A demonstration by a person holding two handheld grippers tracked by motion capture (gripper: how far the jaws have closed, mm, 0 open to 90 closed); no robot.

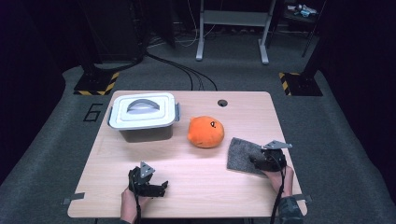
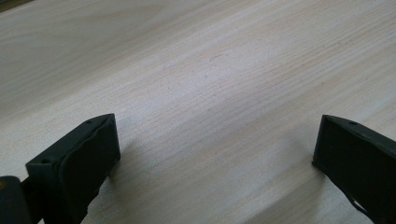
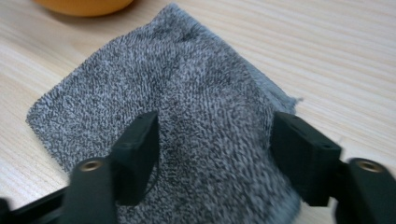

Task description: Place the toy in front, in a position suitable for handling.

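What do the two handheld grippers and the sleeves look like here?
Both are black two-jaw units. The left gripper and right gripper each carry a grey three-cornered plate on top and trail a black cable back along the wrist. The jaws are blocky, flat-faced, with small screw holes. The right forearm wears a dark patterned sleeve.

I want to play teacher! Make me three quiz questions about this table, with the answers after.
1. True or false: the grey cloth lies to the right of the orange soft toy in the high view.
2. What does the right gripper have between its open jaws? A) the cloth B) the toy C) the box
3. What covers the grey box at the back left of the table?

Key:
1. True.
2. A. The jaws stand apart over the cloth without pinching it.
3. A white lid with a grey handle, shut.
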